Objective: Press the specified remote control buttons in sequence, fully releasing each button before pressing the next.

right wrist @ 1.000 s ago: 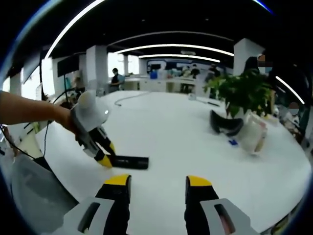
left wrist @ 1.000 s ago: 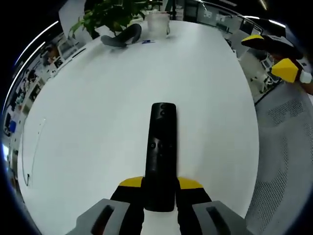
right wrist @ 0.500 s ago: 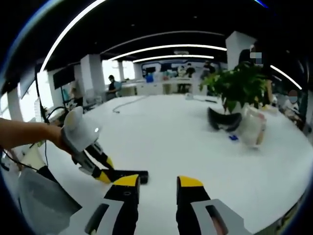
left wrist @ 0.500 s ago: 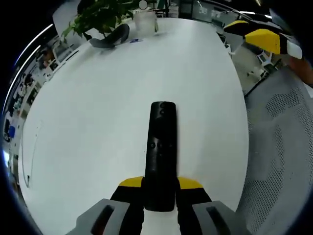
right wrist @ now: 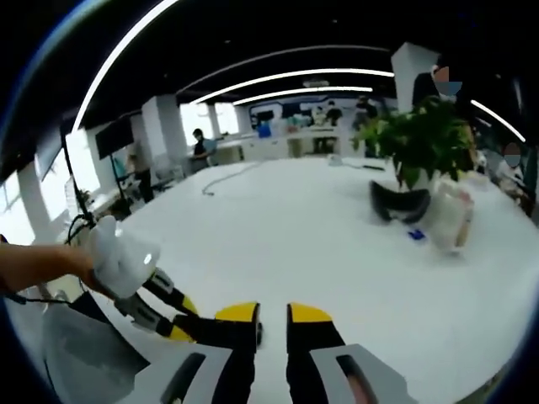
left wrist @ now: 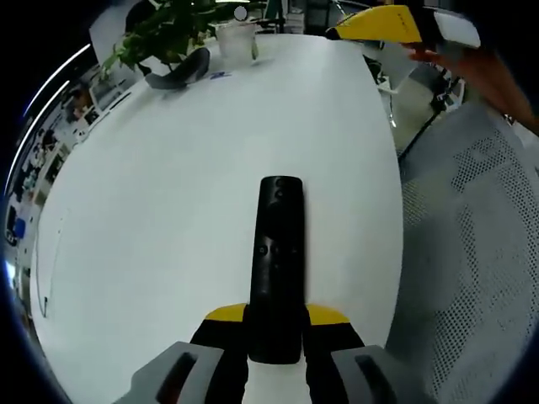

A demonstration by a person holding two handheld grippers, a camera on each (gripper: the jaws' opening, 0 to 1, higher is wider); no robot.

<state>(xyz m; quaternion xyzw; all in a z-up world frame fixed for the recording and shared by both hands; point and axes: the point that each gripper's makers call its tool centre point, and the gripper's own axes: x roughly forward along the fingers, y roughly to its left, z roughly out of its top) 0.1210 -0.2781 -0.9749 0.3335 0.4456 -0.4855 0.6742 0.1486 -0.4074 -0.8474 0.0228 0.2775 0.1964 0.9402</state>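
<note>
The left gripper (left wrist: 275, 324) clamps the black remote (left wrist: 278, 252) over the white table (left wrist: 168, 185); beyond it, the right gripper (right wrist: 271, 313) narrowed, holding nothing; a potted plant (left wrist: 168, 25) far across.

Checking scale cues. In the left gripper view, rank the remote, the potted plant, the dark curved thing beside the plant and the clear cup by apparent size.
1. remote, though it lies nearest the camera, so it is unsure.
2. potted plant, far across the table.
3. dark curved object.
4. clear cup; it looks close to the dark object, so I would not separate them firmly.
</note>
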